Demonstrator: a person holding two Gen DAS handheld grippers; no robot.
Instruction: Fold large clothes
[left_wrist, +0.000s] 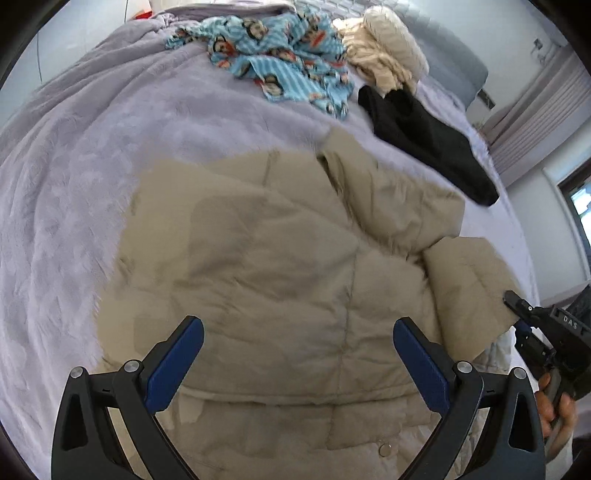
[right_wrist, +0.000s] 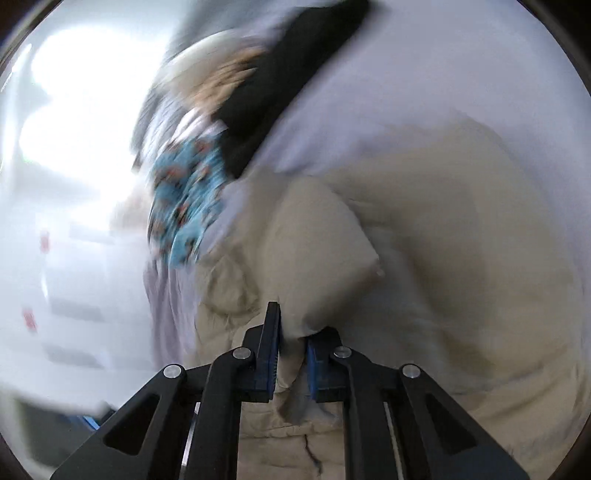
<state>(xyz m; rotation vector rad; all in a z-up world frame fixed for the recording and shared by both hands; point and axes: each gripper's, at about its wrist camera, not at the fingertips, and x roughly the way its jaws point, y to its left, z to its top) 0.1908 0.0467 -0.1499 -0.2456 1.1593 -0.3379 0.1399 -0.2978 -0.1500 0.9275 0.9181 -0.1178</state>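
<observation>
Left wrist view: your left gripper (left_wrist: 298, 354) hangs over the beige puffer jacket (left_wrist: 280, 266) with its jaws spread wide, the blue pads (left_wrist: 177, 363) well apart and gripping nothing. The jacket lies spread on the lavender blanket (left_wrist: 74, 177) that covers the bed, filling the lower middle of this view, with a snap button (left_wrist: 385, 449) visible near the bottom edge. One sleeve (left_wrist: 469, 291) is doubled over on the right side of the jacket. At that sleeve's outer end you can see your right gripper (left_wrist: 517, 306) pressed against the fabric, with your right hand (left_wrist: 554, 402) wrapped around its handle. Farther up the bed lie a blue patterned garment (left_wrist: 280, 48), a cream knitted garment (left_wrist: 384, 48) beside it, and a black garment (left_wrist: 424, 144) just below the cream one, all well apart from the jacket.

Right wrist view: this picture is heavily blurred by motion. Your right gripper (right_wrist: 293, 354) has its jaws drawn narrow, pinching a fold of the beige puffer jacket (right_wrist: 424, 229) between the blue pads (right_wrist: 267, 365); the cloth bunches up and rises directly out of the gap. The rest of the jacket spreads ahead and to the right over the lavender blanket (right_wrist: 424, 74). Beyond it, smeared, you can make out the black garment (right_wrist: 280, 85) and the blue patterned garment (right_wrist: 188, 206).
</observation>
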